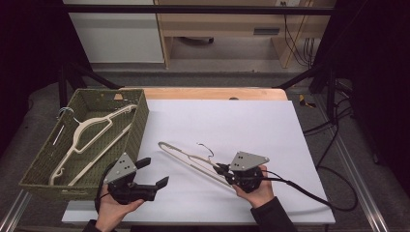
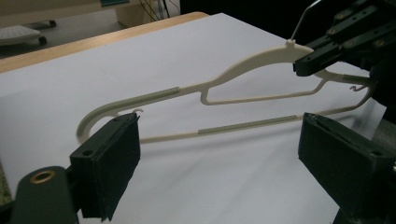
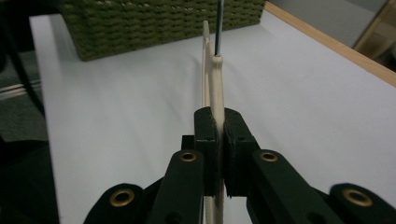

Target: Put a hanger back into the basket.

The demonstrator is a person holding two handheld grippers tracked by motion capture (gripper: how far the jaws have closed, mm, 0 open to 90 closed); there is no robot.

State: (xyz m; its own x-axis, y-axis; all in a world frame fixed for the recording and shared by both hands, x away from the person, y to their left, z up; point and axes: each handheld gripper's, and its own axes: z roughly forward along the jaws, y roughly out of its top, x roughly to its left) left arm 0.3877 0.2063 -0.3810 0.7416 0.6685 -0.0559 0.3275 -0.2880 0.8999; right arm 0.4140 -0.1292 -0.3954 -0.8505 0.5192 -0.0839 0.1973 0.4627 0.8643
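White paper sheet (image 1: pixel 232 121) covers our wooden table. At left, a woven olive basket (image 1: pixel 140 121) holds 1 cream plastic hanger (image 1: pixel 92 126). Our left gripper (image 1: pixel 153 175) gapes wide. Centre-right, our right gripper (image 1: pixel 222 169) pinches another slim cream hanger (image 1: pixel 186 157) on the paper.

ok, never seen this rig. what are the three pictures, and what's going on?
No robot here: a person holds a black two-jaw gripper in each hand. The high view looks down on the white-covered table; the other two pictures come from cameras riding on each gripper. The right gripper is shut on a cream plastic clothes hanger with a metal hook, near its neck. The left gripper is open and holds nothing, with that hanger ahead of its jaws. On the left sits a green woven basket holding a second cream hanger.
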